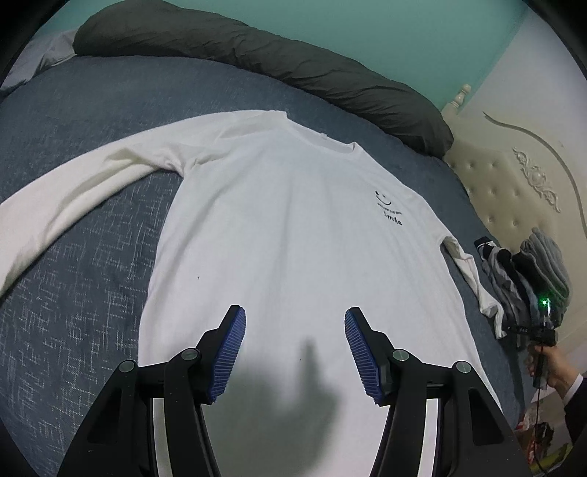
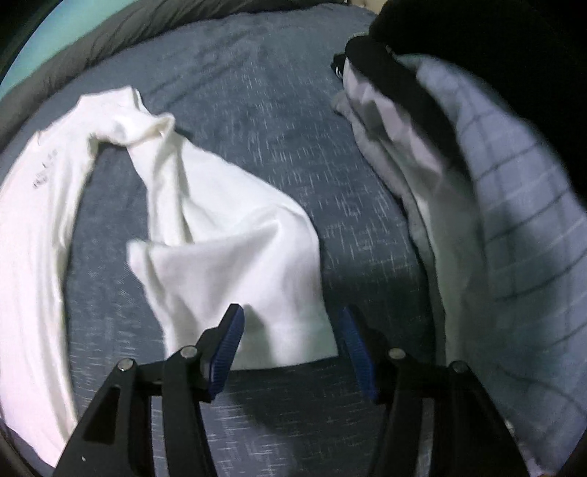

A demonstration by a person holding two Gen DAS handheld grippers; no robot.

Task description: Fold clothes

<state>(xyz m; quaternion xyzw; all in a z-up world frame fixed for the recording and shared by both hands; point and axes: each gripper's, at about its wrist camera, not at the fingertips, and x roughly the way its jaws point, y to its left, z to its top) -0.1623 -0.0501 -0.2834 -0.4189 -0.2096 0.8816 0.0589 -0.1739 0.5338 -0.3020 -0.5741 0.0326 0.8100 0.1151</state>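
Shirt laid out, folding barely starting.

White long-sleeve shirt is lying face up and spread on the bed, body flat, one sleeve stretching out, the other sleeve crumpled; no fold is showing yet, so sleeves and body are all still waiting. Left claw is hovering released over the hem, grasping nothing. Right claw is hanging released over the crumpled sleeve's end, pads not pressing. Pile of clothes is sitting near the sleeve. Bed is wearing a blue-grey cover, dark pillow behind, padded headboard, teal wall.

Open right tongs straddle the white sleeve (rumpled) on the bed.
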